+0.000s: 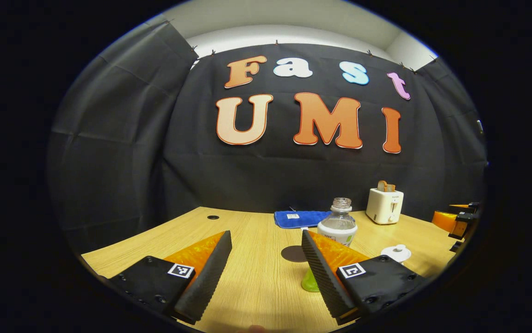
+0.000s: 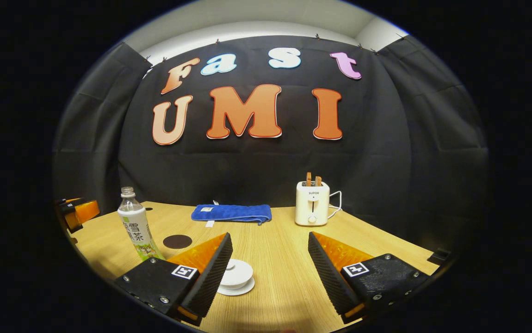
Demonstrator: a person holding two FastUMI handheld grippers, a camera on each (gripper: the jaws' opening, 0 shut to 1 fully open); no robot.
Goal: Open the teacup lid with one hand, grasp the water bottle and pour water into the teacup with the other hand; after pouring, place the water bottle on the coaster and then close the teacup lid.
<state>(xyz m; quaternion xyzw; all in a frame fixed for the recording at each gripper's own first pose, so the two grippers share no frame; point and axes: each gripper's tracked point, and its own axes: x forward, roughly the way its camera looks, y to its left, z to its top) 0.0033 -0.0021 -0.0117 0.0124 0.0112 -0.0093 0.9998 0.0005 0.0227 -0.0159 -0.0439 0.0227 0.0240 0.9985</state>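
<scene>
Spanning wooden table, blue towel, toaster

Plenty of bare table straight ahead between the spread fingers of the right gripper, all the way to the blue towel and toaster at the back. The white teacup sits just beside its left finger, and the water bottle and dark coaster are further off to the left. For the left gripper, the lane between its wide-open fingers is clear, with the bottle and coaster crowding its right finger.
</scene>
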